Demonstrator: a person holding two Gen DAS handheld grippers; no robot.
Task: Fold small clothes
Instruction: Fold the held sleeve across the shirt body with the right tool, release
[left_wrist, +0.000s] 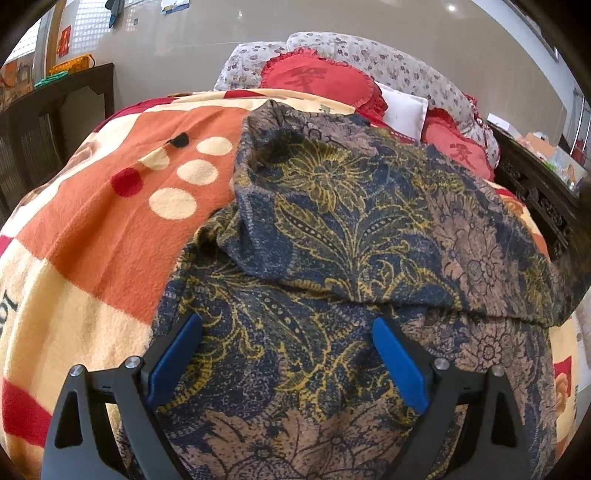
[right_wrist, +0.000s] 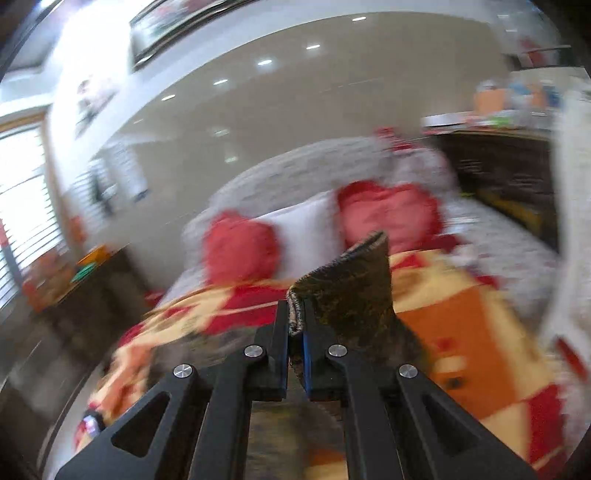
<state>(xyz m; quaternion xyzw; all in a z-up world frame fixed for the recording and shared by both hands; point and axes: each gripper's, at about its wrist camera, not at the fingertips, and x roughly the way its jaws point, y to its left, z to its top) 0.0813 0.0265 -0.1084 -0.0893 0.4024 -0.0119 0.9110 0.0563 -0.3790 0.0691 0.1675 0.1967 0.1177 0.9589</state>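
Note:
A small garment (left_wrist: 332, 240) of dark blue cloth with yellow and tan flower print lies on the bed, its upper part folded over toward me. My left gripper (left_wrist: 288, 325) is open, its blue pads (left_wrist: 177, 358) spread just above the garment's near part, holding nothing. My right gripper (right_wrist: 295, 314) is shut on an edge of the same garment (right_wrist: 351, 291), which stands up from between the fingers, lifted above the bed. The right wrist view is blurred by motion.
An orange, cream and red blanket (left_wrist: 110, 229) covers the bed. Red heart cushions (left_wrist: 317, 81) and a white pillow (left_wrist: 402, 107) lie at the head. Dark wooden furniture stands at the left (left_wrist: 55, 110) and right (left_wrist: 535, 184) of the bed.

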